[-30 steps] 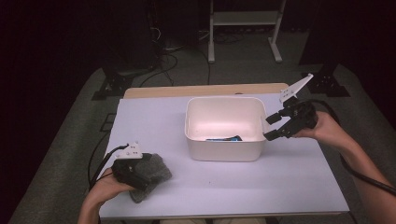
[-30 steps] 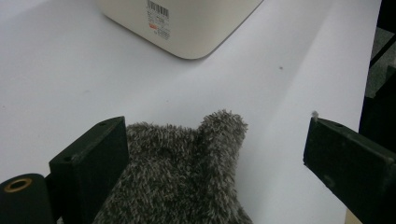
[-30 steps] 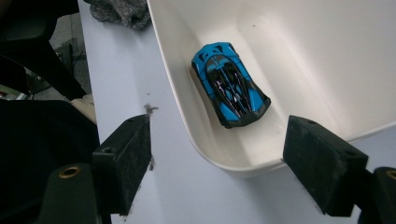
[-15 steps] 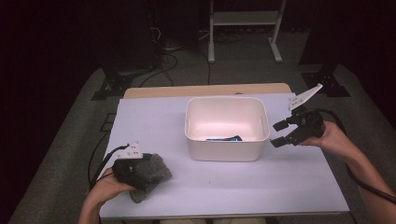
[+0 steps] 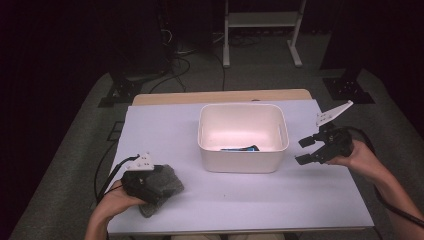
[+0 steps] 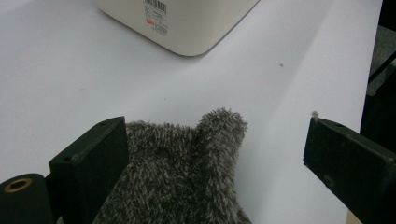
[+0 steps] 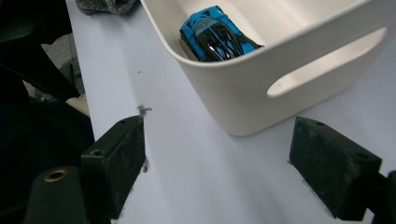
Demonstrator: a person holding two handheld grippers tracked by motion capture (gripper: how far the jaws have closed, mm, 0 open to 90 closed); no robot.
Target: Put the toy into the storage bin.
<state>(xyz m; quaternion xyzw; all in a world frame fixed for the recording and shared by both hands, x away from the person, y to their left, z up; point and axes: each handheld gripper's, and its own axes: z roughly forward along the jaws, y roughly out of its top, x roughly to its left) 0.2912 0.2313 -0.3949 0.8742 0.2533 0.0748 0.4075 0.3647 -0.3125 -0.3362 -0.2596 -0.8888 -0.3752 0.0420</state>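
Observation:
A white plastic tub (image 5: 242,161) stands mid-table with a blue toy car (image 5: 240,148) lying against its near wall; the car (image 7: 215,32) is clear in the right gripper view. A grey fuzzy cloth (image 5: 167,181) lies at the front left. My left gripper (image 5: 150,189) rests over it, open. In the left gripper view the cloth (image 6: 187,172) lies between the wide jaws, against the left one and well apart from the right one. My right gripper (image 5: 306,151) hovers right of the tub, open and empty; its jaws have just been opening. It (image 7: 217,140) faces the tub's handle slot.
The white tabletop (image 5: 300,210) has bare room in front of and to the right of the tub. A wooden strip (image 5: 220,96) runs along the back edge. Cables trail off the left side. A metal stand (image 5: 260,20) is on the floor behind.
My right gripper has sunk and drawn back to the right, away from the tub's rim. The left gripper and the cloth have stayed put.

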